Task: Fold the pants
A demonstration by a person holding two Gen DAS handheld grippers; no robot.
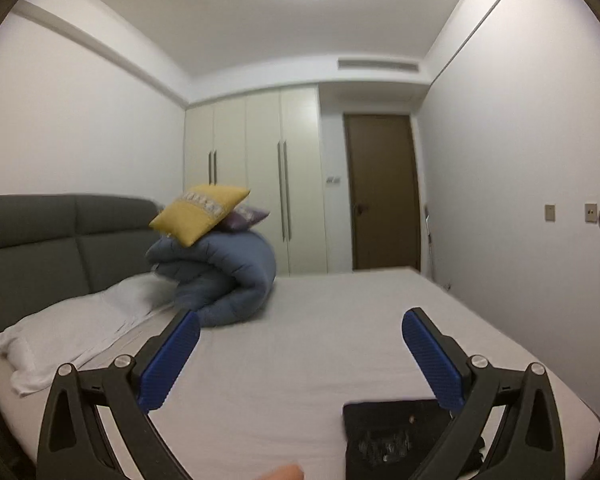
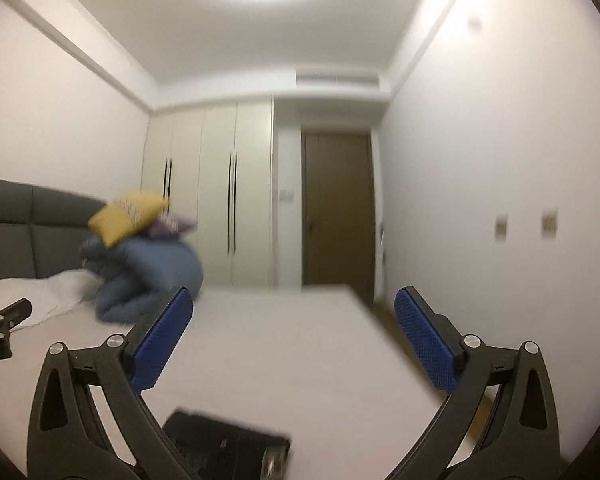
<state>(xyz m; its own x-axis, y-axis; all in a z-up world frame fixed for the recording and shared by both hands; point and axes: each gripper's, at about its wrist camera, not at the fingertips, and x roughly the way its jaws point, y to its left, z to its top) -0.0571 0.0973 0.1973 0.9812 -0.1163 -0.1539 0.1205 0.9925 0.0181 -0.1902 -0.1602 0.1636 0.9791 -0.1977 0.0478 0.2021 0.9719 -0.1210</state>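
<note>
Folding looks finished: compact black folded pants [image 1: 396, 428] lie on the white bed [image 1: 300, 340], both grippers' blue-padded fingers [image 1: 172, 360] spread, empty, free to withdraw.

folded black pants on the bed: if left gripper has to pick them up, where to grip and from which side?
Judgement only: grip the far folded edge of the black pants, coming down from above. They lie flat on the bed, and that straight edge faces the open, empty left gripper. The near part is hidden behind a finger.
</note>
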